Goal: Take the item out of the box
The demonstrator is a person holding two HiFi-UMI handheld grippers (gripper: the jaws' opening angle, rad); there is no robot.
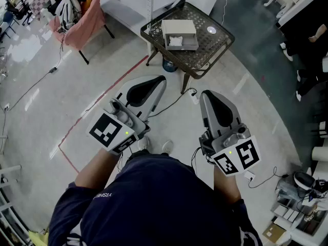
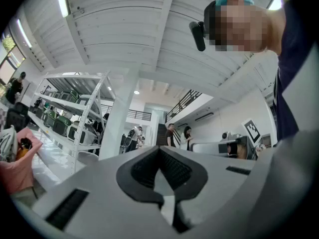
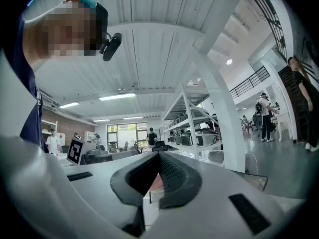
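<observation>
The box [image 1: 179, 34] sits on the mesh table [image 1: 215, 47], well ahead of both pairs of fingers, and its white contents are too small to identify. The left gripper [image 1: 156, 81] and the right gripper [image 1: 207, 96] are both clenched on nothing, their tips meeting.

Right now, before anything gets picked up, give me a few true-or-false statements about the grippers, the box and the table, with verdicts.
1. The left gripper has its jaws together with nothing between them. True.
2. The right gripper is clamped on the box. False: its jaws are shut on nothing, and it is held near the person's body, well apart from the box.
3. The box stands on the mesh table. True.
4. The table is behind the person. False: it stands ahead, beyond both grippers' tips.
5. The left gripper touches the table. False: bare floor shows between them.
</observation>
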